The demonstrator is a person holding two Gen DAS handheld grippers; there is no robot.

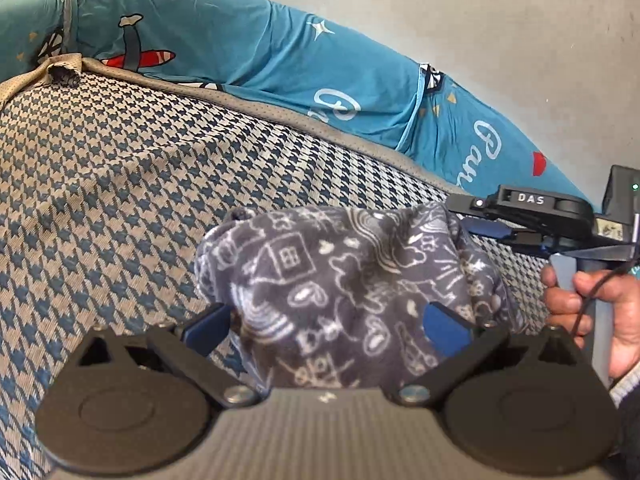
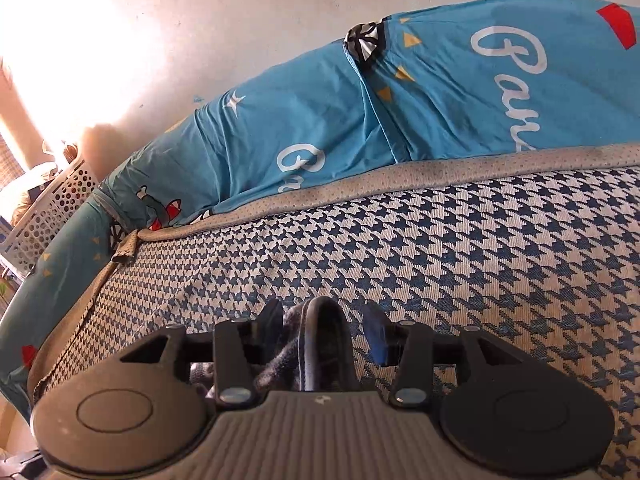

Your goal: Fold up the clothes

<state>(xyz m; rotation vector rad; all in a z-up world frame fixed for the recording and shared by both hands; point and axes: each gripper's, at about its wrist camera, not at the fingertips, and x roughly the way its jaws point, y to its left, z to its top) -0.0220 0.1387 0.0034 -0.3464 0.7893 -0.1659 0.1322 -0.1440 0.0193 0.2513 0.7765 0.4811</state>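
The garment (image 1: 348,280) is grey with white doodles. The bed (image 1: 120,184) is blue-and-beige houndstooth; along its far edge lies a teal sheet (image 1: 248,52) printed with white lettering.

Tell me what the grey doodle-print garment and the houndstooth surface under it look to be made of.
Grey garment: looks like soft fleece or plush, matte; its surface is fuzzy and it bunches in thick, rounded folds. Houndstooth surface: looks like coarse woven upholstery or mattress fabric, matte; fine thread ribs show through the blue-and-beige pattern.

Grey printed garment (image 1: 352,288) lower part hidden behind gripper body, laundry basket (image 2: 52,208) cut by frame edge
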